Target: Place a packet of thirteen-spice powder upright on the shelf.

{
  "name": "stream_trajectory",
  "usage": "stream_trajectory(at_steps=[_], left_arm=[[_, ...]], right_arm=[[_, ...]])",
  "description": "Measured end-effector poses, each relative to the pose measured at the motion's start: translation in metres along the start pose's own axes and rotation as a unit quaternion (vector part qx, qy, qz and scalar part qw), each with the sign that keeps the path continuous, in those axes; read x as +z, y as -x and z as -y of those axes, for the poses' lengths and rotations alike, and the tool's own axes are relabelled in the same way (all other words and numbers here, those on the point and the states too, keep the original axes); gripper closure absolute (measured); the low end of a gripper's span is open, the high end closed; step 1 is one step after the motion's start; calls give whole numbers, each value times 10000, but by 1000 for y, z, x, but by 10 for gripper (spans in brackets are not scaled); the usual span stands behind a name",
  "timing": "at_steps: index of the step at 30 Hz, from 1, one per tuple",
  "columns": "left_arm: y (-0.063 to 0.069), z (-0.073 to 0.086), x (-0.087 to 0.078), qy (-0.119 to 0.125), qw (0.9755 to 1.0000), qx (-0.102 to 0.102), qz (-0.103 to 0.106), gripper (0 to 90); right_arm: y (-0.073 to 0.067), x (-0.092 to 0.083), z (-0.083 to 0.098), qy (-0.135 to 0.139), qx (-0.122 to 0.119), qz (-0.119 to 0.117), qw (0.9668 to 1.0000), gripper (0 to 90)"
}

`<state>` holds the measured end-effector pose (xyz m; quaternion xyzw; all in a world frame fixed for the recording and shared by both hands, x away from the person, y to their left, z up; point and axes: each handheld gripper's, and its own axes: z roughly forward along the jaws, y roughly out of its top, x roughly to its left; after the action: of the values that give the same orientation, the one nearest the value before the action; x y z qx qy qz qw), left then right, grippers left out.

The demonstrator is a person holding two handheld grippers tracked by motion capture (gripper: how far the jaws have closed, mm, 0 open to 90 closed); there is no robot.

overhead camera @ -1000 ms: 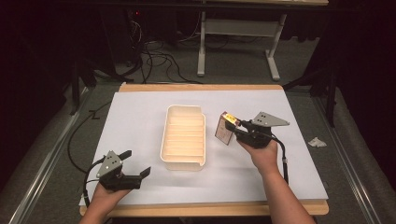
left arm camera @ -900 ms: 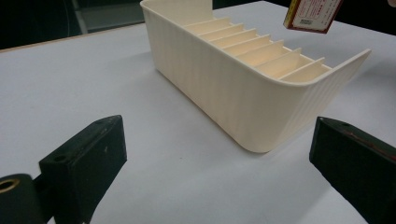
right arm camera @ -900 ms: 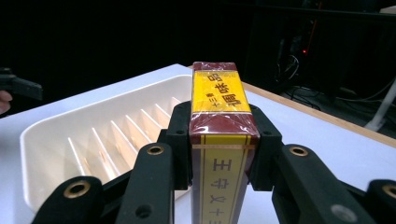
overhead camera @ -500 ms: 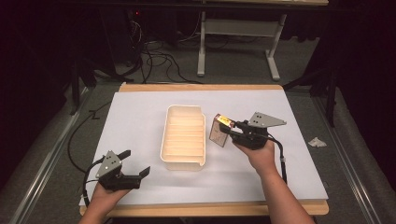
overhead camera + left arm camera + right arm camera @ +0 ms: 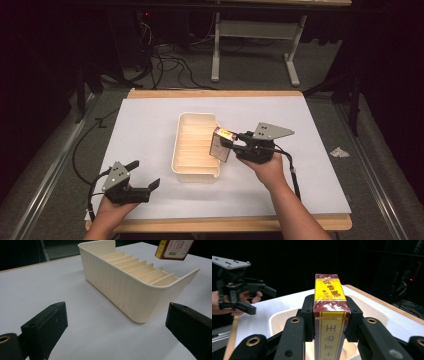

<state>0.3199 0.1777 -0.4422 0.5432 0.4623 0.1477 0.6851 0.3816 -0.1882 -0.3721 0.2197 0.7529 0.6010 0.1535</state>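
Observation:
A cream ridged tray (image 5: 196,172) with several dividers stands at the middle of the white sheet. My right gripper (image 5: 231,146) is shut on a maroon and yellow box (image 5: 220,145) and holds it in the air over the tray's right rim. In the right gripper view the box (image 5: 329,297) stands on end between the pads (image 5: 308,308), with the tray (image 5: 372,307) below it. My left gripper (image 5: 146,184) rests open at the front left, nothing between its fingers. In the left gripper view its jaws (image 5: 117,332) frame the tray's near corner (image 5: 130,295), and the box (image 5: 175,248) hovers beyond.
The white sheet (image 5: 150,125) covers a wooden table (image 5: 215,93). A crumpled scrap (image 5: 339,151) lies off the table's right side. A desk frame (image 5: 250,35) and cables (image 5: 170,60) lie on the floor behind. Bare sheet lies left and right of the tray.
My right gripper has carried the box leftward and slightly up, from beside the tray to over its right rim. The left gripper has kept still.

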Motion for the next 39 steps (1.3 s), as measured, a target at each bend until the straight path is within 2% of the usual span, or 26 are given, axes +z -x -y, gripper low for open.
stream_trajectory(at_steps=[12, 24, 39], left_arm=[[0, 2, 1, -68, 10000, 37, 15, 44], [0, 4, 1, -107, 9999, 30, 28, 45], [1, 6, 1, -188, 9998, 61, 38, 46]], right_arm=[[-14, 17, -4, 86, -63, -536, 9985, 687], [-22, 30, -4, 43, -75, -831, 9965, 687], [-24, 39, -1, 47, -95, -1113, 9937, 686]])
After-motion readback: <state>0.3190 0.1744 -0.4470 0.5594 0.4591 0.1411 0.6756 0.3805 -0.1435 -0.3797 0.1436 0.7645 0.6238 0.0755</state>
